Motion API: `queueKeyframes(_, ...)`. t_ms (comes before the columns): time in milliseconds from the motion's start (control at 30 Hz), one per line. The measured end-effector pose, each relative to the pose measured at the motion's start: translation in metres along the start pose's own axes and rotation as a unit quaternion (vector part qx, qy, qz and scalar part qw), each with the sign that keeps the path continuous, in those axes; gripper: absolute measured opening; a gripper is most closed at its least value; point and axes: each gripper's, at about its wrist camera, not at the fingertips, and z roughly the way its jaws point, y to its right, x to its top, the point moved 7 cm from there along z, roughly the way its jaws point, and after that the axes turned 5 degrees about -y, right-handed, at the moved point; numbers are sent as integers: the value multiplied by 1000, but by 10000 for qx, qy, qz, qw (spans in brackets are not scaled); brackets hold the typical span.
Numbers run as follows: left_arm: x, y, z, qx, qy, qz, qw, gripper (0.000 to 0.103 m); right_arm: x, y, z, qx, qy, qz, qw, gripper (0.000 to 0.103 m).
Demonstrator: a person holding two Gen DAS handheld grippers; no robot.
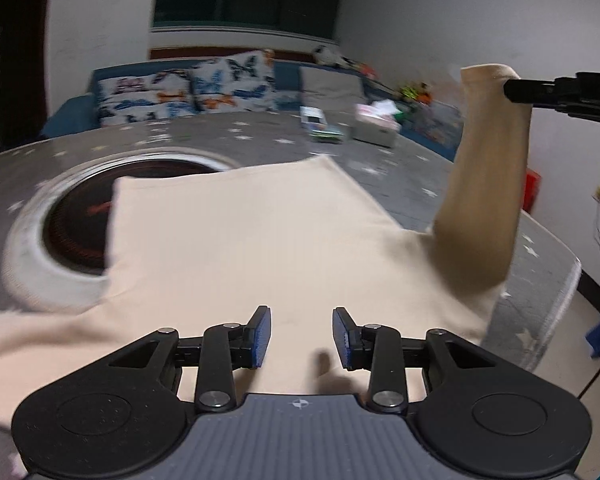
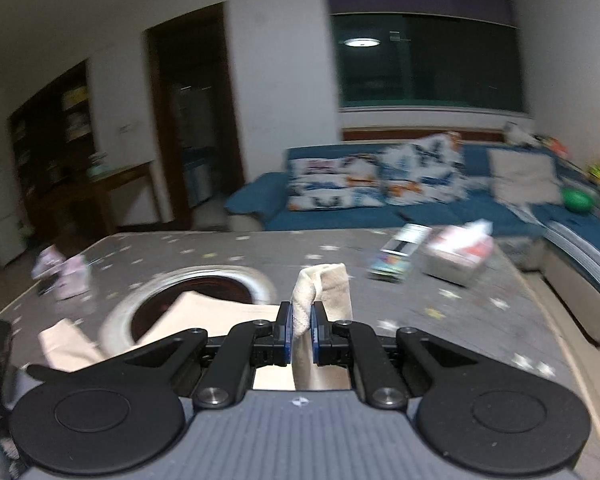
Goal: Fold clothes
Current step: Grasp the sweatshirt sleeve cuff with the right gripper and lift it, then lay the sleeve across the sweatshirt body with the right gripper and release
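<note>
A: Start with the big picture. Where does the garment sit?

B: The counter (image 1: pixel 400 168) is wide, covered in a grey cloth printed with small stars, with a round white-rimmed recess (image 1: pixel 32 264) sunk into it. The cream shirt (image 1: pixel 260 240) lies spread flat over the near half, its far left corner overhanging that recess. It looks like a soft, matte knit, and the body lies fairly smooth.

A: And the sleeve?

B: The sleeve (image 1: pixel 488 168) is lifted well clear of the counter, hanging as a limp tube from the right tongs (image 2: pixel 301 316), which are clamped on its cuff. The cuff bunches into a thick wad between the blue pads.

A: The left tongs?

B: The left tongs (image 1: pixel 301 338) stand apart over the shirt's near edge, nothing between their ribbed pads.

A: How should this fold go, in your view?

B: I'd carry the sleeve across the body in a low arc, keeping the cloth lightly taut so the crease forms at the shoulder seam. The left tongs could pin the body so it doesn't drag. Knit this soft slides and wrinkles easily, so lay it down before letting go, not drop it.
</note>
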Motion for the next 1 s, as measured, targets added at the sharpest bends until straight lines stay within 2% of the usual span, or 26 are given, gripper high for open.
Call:
queueKeyframes(300,-12,-39,-22,234,229,-506,9982,37,-1,-93,55,808,-525,-785,9923,8)
queueKeyframes(500,-17,-52,-25,299,244,-700,9968,37,-18,-131,81,1221,-886,-988,9836,8)
queueKeyframes(567,-17,-54,-25,310,247,-724,9966,37,-25,-138,85,1366,-999,-987,9806,13)
queueKeyframes(600,-17,-55,-26,320,251,-733,9965,37,-27,-139,85,1392,-1021,-992,9800,17)
queueKeyframes(767,-17,-60,-29,399,283,-735,9961,37,-27,-124,78,1261,-1002,-1009,9818,18)
queueKeyframes(1000,-5,-57,-45,548,557,-628,9950,37,-40,-67,71,614,-1321,-989,9844,18)
